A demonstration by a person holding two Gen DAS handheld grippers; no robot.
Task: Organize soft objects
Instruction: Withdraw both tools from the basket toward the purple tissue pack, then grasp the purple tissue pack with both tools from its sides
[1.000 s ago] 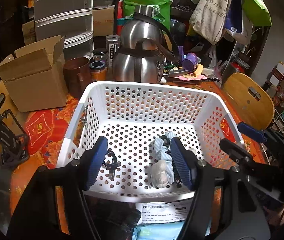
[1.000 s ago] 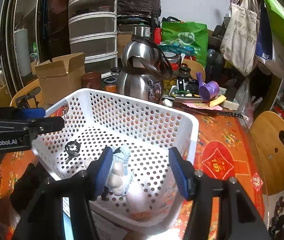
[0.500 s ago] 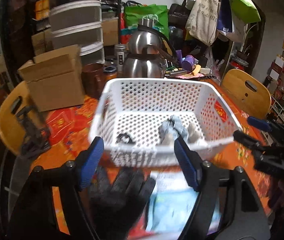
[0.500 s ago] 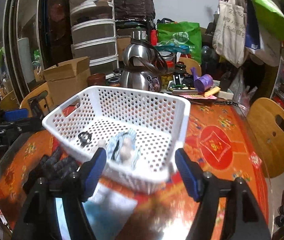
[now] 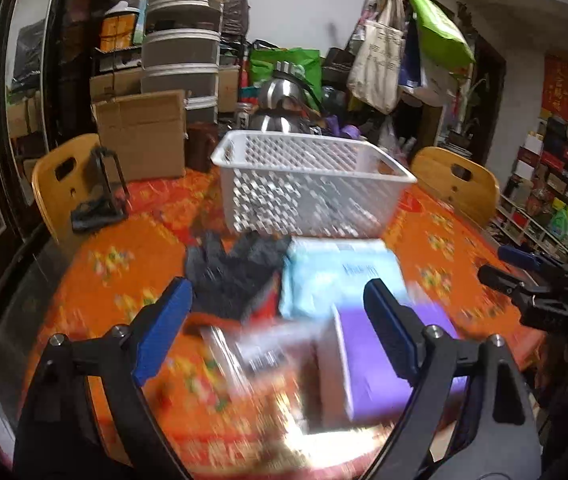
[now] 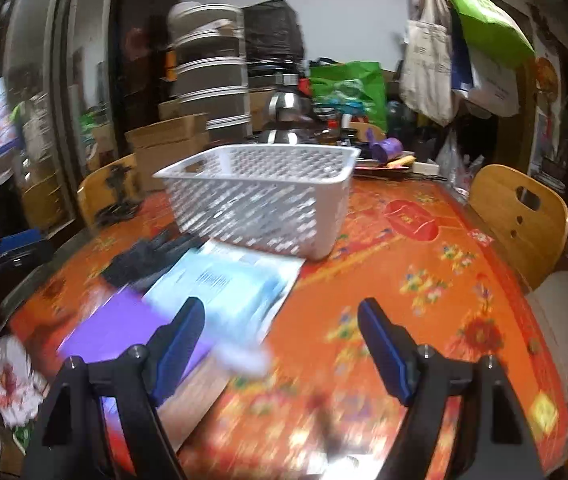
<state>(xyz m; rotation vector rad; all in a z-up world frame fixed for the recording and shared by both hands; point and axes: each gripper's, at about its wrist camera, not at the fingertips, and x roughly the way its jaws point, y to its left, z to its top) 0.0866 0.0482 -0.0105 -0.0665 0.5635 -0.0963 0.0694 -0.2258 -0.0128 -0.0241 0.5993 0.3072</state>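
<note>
- One white perforated basket (image 5: 307,188) stands upright on the orange-patterned bench (image 6: 423,280), long axis across the left view, well beyond both claws.
- One dark glove (image 5: 232,276) lies flat before it, fingers towards the basket, touching a pale blue packet (image 5: 335,276) (purple sheet (image 6: 124,328) nearer, blurred).
- Left claw (image 5: 278,330) and right claw (image 6: 282,338): both spread, just been opening, nothing between them.
- Bare bench lies right of the basket.
</note>
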